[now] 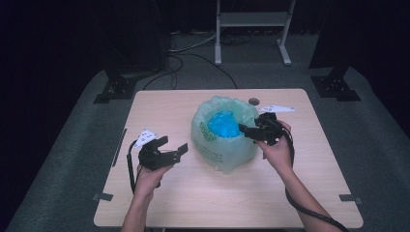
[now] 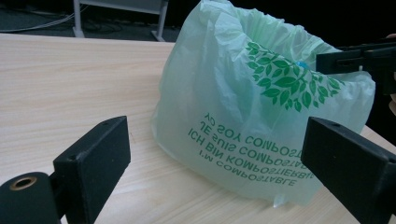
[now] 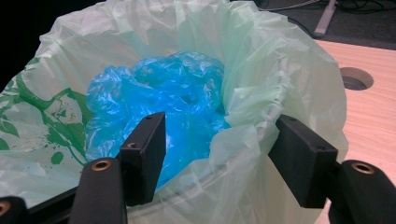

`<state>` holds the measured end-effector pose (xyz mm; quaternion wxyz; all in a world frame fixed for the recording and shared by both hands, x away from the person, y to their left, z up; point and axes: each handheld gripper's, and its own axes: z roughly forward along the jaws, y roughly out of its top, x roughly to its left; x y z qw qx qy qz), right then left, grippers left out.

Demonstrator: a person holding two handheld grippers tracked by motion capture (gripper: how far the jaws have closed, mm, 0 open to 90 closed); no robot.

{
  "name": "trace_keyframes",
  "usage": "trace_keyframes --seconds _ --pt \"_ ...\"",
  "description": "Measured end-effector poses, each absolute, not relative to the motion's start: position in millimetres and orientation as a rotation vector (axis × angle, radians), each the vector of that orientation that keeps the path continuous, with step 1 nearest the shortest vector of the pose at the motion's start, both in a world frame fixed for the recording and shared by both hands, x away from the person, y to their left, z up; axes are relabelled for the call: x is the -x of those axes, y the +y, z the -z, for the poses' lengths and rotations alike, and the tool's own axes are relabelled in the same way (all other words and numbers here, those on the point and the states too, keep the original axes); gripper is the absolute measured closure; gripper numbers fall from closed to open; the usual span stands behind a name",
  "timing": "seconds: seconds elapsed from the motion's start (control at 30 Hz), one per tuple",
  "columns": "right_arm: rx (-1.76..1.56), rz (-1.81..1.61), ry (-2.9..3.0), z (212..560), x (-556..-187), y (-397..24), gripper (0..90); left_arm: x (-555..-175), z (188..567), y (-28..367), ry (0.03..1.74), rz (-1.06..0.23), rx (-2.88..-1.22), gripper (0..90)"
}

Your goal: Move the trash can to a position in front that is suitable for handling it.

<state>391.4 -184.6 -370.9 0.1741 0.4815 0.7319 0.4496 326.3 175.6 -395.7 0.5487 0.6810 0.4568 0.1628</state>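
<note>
A pale wooden table [image 1: 300, 193] is sitting on grey carpet [image 1: 377, 145], a white metal stand [image 1: 252, 19] standing behind.

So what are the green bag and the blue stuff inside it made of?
Green bag: thin, translucent film with a soft matte sheen, crinkled at the rim; its print reads "compostable", so probably bioplastic. Blue stuff: glossier crumpled plastic film, judging by its sharp highlights and creases, probably another bag.

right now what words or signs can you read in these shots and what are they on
All on the green bag, printed upside down in the left gripper view:
"I'M COMPOSTABLE"
"ICH BIN KOMPOSTIERB...", its end hidden behind a jaw
"JE SUIS COMPOS...", its end hidden too
"YO SOY COMPO...", its end lost in a fold
A green leaf emblem with no words.
In the high view the bag's print is too small to read.
</note>
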Motion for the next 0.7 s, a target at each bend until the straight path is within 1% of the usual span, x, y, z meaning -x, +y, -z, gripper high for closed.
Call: trace_keyframes --seconds 0.2,0.7 --pt "-1.348 -1.286 2.085 371 -388 -179 36.7 -326 394 176 1.089 -0.372 -1.603 7.2" --pt "-1.257 -1.326 2.134 372 -377 -151 36.7 -321 384 187 1.100 -0.418 -1.568 7.2"
